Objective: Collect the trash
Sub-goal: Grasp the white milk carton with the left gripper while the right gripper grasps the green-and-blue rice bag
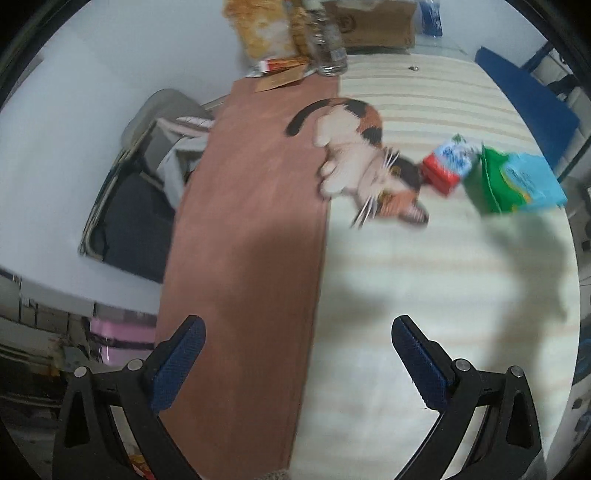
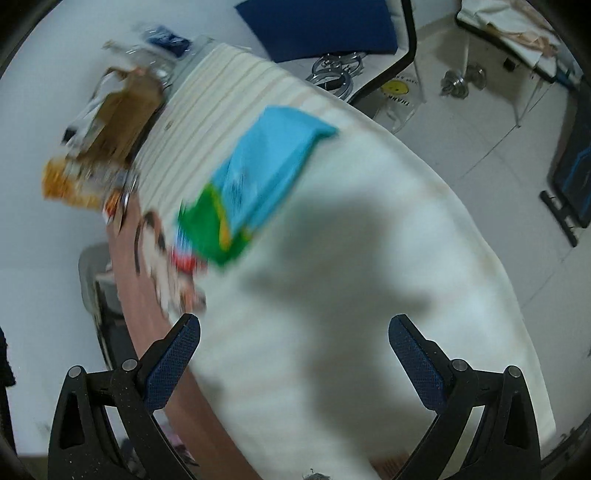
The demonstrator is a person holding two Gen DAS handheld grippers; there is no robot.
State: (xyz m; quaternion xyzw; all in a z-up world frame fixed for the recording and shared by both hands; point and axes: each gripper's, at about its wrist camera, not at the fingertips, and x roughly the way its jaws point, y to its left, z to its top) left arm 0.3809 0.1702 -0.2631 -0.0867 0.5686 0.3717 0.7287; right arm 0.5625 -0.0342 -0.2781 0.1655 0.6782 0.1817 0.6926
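A green and light-blue packet (image 1: 515, 182) lies on the cream striped table cover (image 1: 424, 258), with a small red, white and blue carton (image 1: 448, 164) beside it. In the right wrist view the packet (image 2: 258, 181) is blurred and the carton (image 2: 184, 258) peeks out under it. My left gripper (image 1: 297, 363) is open and empty, well short of both. My right gripper (image 2: 293, 363) is open and empty above the cover (image 2: 369, 258), short of the packet.
A cat picture (image 1: 365, 155) and a brown strip (image 1: 251, 240) mark the table. Bags, a bottle and a cardboard box (image 1: 373, 26) crowd the far end. A grey bin (image 1: 147, 184) stands on the floor at left. A blue chair (image 2: 325, 26) stands beyond the table.
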